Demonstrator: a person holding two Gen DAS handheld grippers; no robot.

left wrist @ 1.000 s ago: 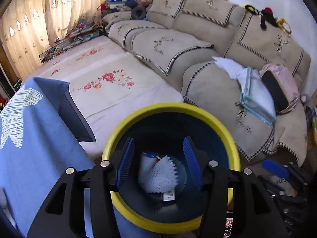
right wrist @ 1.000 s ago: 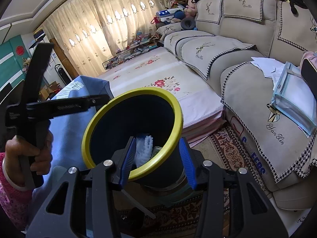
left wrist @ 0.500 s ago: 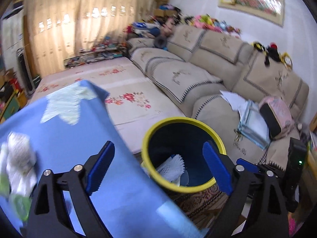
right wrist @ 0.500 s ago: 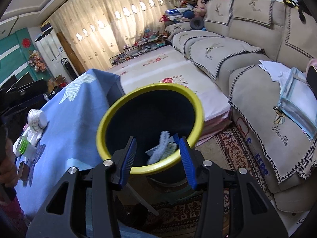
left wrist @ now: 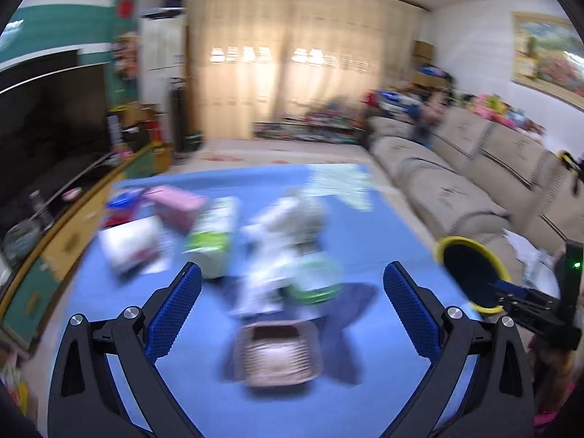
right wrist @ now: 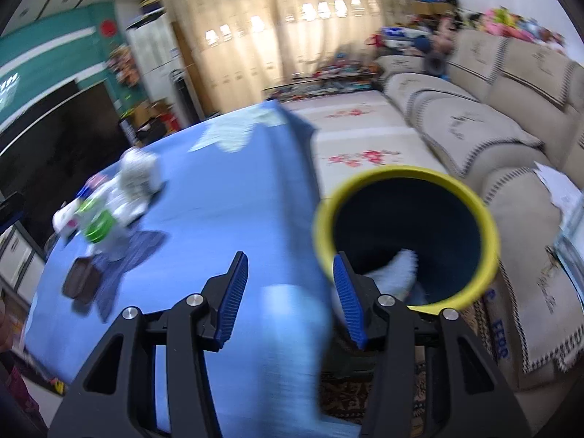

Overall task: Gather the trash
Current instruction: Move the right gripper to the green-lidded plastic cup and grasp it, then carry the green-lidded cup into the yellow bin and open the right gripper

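Between pickups: my left gripper (left wrist: 292,304), fingers just spread wide and empty, faces the trash pile (left wrist: 288,241) mid-surface (left wrist: 394,226). Right gripper (right wrist: 288,297) half-open, empty beside the bin (right wrist: 403,173). Next, I descend and grasp.

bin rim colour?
Yellow rim on a dark blue trash bin; clearest in the right wrist view.

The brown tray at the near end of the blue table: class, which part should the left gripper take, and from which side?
Probably the near rim wall of the brown tray, approached from above and the near side. It lies flat and open side up on the blue table, wide and shallow, so only the thin upright rim suits the fingers. The left gripper is open and empty.
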